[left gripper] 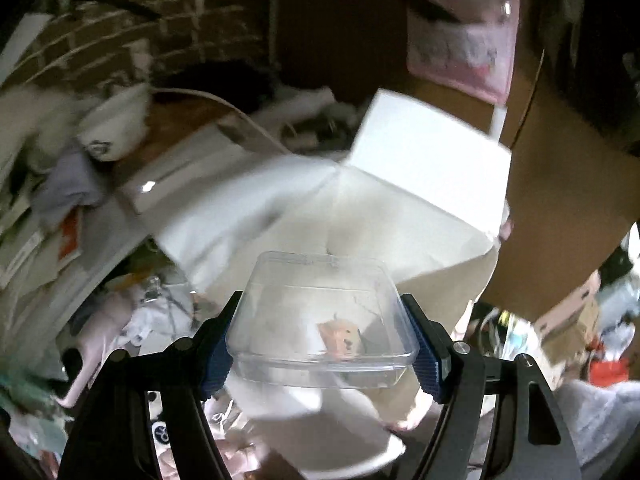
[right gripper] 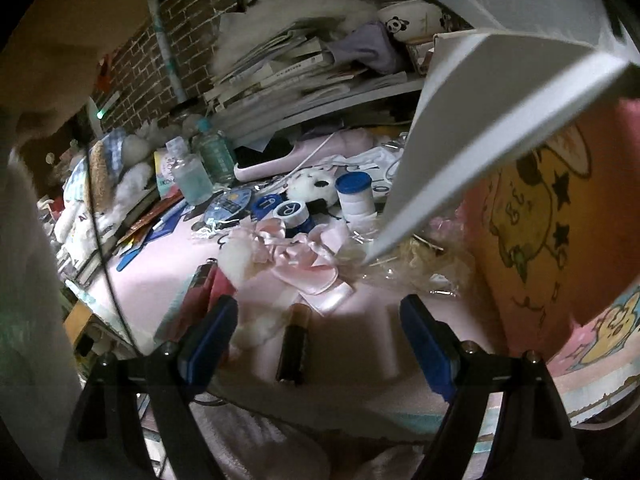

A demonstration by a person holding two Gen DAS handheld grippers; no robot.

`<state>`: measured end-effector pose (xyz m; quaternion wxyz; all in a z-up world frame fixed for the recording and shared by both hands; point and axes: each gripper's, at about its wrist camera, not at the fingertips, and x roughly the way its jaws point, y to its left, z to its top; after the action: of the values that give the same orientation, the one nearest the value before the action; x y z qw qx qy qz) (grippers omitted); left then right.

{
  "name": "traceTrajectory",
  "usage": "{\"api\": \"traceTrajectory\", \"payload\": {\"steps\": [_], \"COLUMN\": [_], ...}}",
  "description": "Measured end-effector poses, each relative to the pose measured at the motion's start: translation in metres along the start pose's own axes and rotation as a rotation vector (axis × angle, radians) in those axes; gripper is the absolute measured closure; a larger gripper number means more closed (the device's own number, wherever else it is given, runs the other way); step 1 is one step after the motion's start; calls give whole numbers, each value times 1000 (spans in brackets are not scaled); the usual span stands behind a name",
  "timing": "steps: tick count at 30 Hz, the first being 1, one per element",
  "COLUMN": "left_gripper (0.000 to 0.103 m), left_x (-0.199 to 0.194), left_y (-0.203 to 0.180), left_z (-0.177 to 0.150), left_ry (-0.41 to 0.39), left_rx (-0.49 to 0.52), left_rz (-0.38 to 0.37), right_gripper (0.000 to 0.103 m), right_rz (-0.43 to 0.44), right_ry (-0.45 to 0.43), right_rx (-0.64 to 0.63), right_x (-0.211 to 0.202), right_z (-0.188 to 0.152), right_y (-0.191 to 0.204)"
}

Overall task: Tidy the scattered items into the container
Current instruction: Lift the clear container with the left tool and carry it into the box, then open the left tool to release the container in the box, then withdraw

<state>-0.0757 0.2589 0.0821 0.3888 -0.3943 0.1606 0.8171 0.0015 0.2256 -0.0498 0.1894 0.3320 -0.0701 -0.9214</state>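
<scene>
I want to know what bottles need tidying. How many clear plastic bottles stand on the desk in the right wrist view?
2: a smaller bottle in front, and a taller bottle just behind it to the right. Others may be hidden in the clutter.

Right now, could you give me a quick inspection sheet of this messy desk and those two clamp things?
Surface: pink mat, crowded at the back.
Job's things: clear plastic case held over a white open box; dark lipstick tube lying on the mat.
Clutter: pink ribbon, blue-capped white jar, two water bottles, stacked books, panda mug.
Grippers: left gripper shut on the case; right gripper open, empty, above the tube.
Cables: white cord; thin black cable.
Surroundings: brick wall, cardboard.
</scene>
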Motion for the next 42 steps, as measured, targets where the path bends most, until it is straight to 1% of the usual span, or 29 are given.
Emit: {"api": "traceTrajectory", "payload": {"steps": [3, 9, 11, 21, 22, 23, 24, 28, 29, 31, 32, 33, 34, 37, 39, 41, 42], "left_gripper": [32, 32, 32, 32, 30, 27, 20, 11, 10, 9, 9, 9, 9, 9, 9, 9, 9], "left_x": [18, 35, 39, 42, 41, 40, 37, 14, 6, -9, -16, -24, -32, -57, -70, -80, -83], "left_y": [-8, -18, -18, -19, -19, -20, -20, -21, -20, -16, -14, -12, -9, 3, 11, 18, 19], "left_z": [6, 5, 4, 9, 9, 9, 9, 10, 10, 7, 4, 1, -5, -26, -47, -73, -87], "left_ry": [77, 169, 190, 216, 211, 200, 183, 68, 34, -28, -62, -94, -127, -221, -288, -369, -416], "left_rx": [15, 62, 60, 72, 79, 89, 98, 116, 116, 117, 114, 108, 99, 51, 27, 23, 40], "left_rz": [28, 55, 45, 45, 51, 63, 75, 83, 92, 138, 167, 191, 213, 297, 356, 397, 419], "right_gripper": [22, 22, 22, 22, 22, 22, 22, 22, 22, 24, 26, 31, 35, 41, 44, 50, 54], "right_rz": [11, 25, 28, 35, 32, 29, 21, 3, -2, -14, -19, -23, -27, -25, -31, -29, -23], "right_ry": [4, 8, 9, 6, 4, 6, 5, -11, -14, -19, -21, -23, -30, -43, -55, -59, -61], "right_rx": [2, 9, 12, 21, 20, 18, 12, 17, 17, 10, 2, -7, -18, -47, -79, -96, -103], "right_x": [0, -2, -2, -4, -4, -4, -4, -7, -8, -9, -10, -10, -11, -14, -15, -16, -16], "right_z": [-1, -3, -4, -5, -5, -5, -5, -10, -11, -13, -14, -15, -17, -23, -26, -29, -29], "right_y": [-1, -3, -3, -4, -4, -4, -4, -7, -8, -9, -10, -9, -8, -7, -3, 0, 2]}}
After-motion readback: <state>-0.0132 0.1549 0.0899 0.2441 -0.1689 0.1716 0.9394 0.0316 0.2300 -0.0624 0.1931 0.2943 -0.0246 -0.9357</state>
